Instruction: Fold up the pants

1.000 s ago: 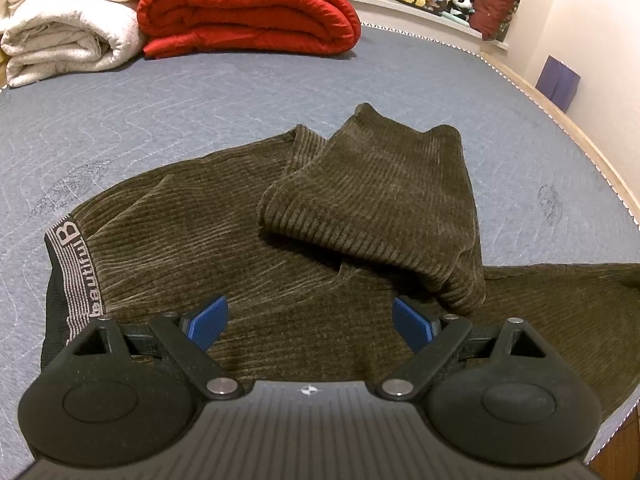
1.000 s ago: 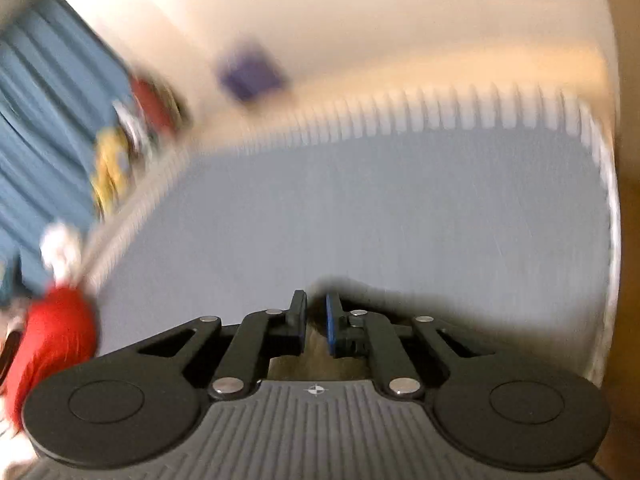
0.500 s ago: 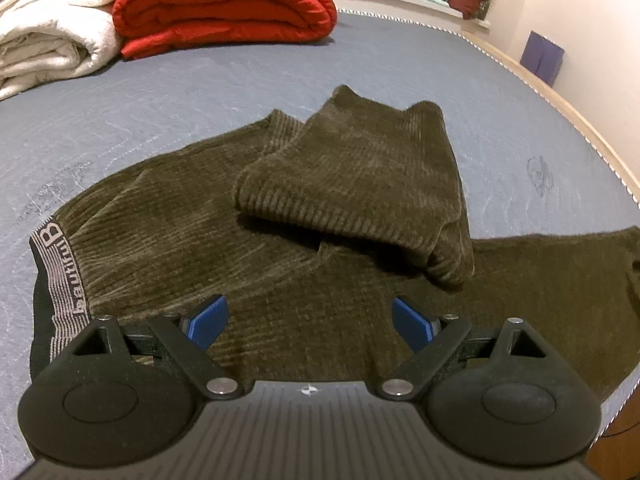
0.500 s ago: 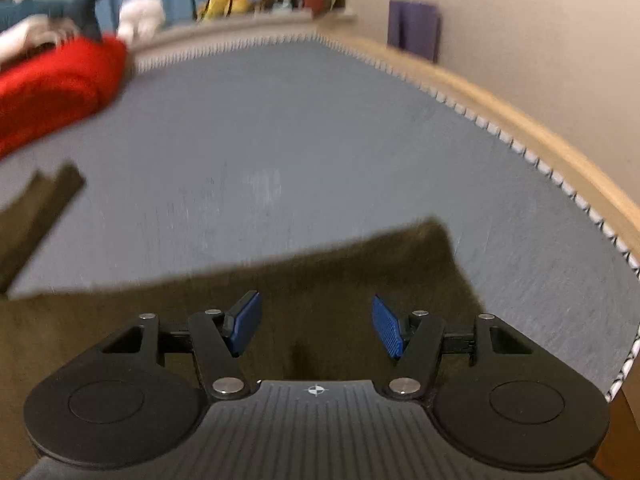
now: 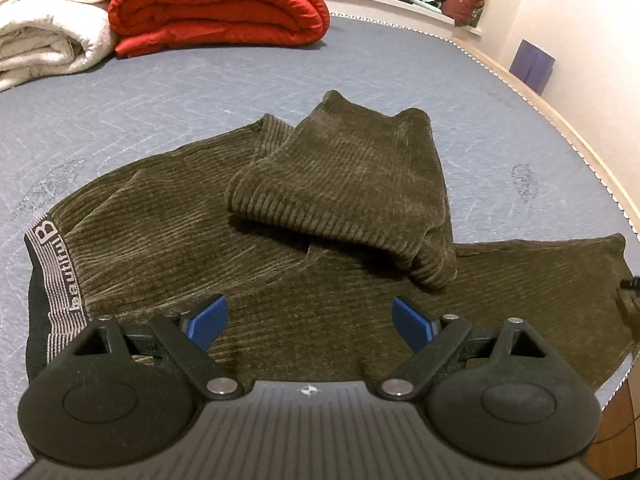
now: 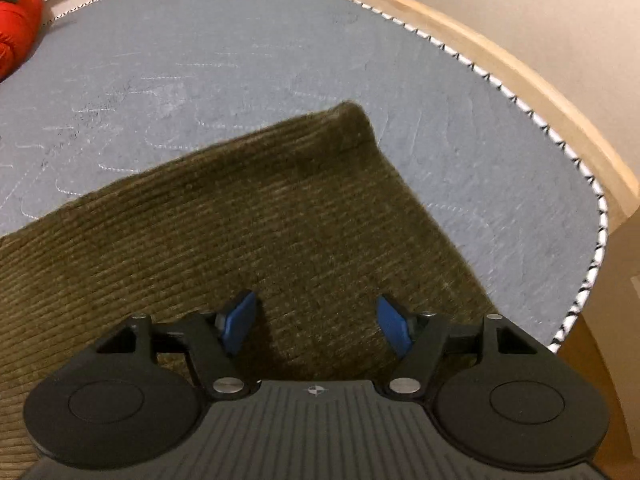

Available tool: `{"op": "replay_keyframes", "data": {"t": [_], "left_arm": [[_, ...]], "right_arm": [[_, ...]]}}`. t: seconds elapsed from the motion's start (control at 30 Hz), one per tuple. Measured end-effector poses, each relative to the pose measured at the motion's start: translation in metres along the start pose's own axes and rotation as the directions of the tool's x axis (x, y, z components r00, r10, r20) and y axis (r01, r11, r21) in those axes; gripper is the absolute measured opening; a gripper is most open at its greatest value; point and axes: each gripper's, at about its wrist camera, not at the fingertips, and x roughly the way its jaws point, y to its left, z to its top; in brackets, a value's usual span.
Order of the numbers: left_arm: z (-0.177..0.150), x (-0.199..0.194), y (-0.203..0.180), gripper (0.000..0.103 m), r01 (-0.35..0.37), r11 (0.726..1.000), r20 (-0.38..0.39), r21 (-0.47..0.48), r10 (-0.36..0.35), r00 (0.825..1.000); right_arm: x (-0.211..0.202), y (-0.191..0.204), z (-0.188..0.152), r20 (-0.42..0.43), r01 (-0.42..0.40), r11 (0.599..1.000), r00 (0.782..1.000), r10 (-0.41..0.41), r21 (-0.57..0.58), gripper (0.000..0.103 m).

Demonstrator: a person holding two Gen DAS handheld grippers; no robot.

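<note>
Your bed (image 5: 180,92), a grey quilted mattress, carries the olive pants (image 5: 168,232) spread across its near part, with a red quilt (image 5: 216,4) and a white blanket (image 5: 48,28) folded at the far left.

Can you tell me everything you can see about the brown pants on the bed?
The pants are dark olive-brown, ribbed like corduroy, and look soft and thick. They lie spread on the grey mattress. A striped waistband with lettering is at the left. One leg is folded back over itself; the other leg stretches flat toward the bed's edge. Nothing grips them.
</note>
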Motion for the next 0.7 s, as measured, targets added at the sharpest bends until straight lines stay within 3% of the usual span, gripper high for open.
{"op": "replay_keyframes", "data": {"t": [0.1,0.27,0.4,0.47,0.5,0.53,0.57,0.63,0.7], "left_arm": [[0.0,-0.003,-0.001,0.092,0.003,1.0,0.008,0.0,-0.003,1.0],[0.001,-0.004,-0.002,0.092,-0.011,1.0,0.015,0.001,0.011,1.0],[0.003,-0.005,-0.002,0.092,-0.027,1.0,0.036,0.002,0.027,0.999],[0.006,-0.007,-0.002,0.092,-0.03,1.0,0.059,0.004,0.029,0.998],[0.008,-0.009,-0.003,0.082,-0.027,1.0,0.073,0.009,0.027,0.997],[0.01,-0.01,-0.004,0.063,-0.026,0.999,0.082,0.02,0.024,0.996],[0.013,-0.012,-0.005,0.051,-0.022,0.999,0.091,0.03,0.019,0.996],[0.019,-0.019,-0.005,0.022,-0.007,1.0,0.129,0.03,0.003,0.992],[0.026,-0.028,-0.004,0.017,0.009,1.0,0.174,0.029,-0.014,0.985]], "right_arm": [[-0.011,0.014,0.011,0.091,-0.035,0.999,0.995,0.037,-0.028,0.069],[-0.059,0.061,0.025,0.256,-0.084,0.982,0.959,0.126,-0.17,0.069],[-0.103,0.105,0.031,0.365,-0.15,0.947,0.896,0.252,-0.284,0.068],[-0.135,0.13,0.029,0.443,-0.167,0.925,0.839,0.315,-0.34,0.068],[-0.152,0.141,0.027,0.474,-0.18,0.915,0.809,0.346,-0.36,0.068],[-0.164,0.15,0.027,0.499,-0.192,0.908,0.784,0.37,-0.371,0.068],[-0.182,0.163,0.025,0.53,-0.208,0.9,0.749,0.398,-0.383,0.068],[-0.21,0.184,0.022,0.563,-0.242,0.888,0.7,0.438,-0.391,0.068],[-0.237,0.204,0.021,0.578,-0.287,0.873,0.661,0.478,-0.394,0.068]]}}
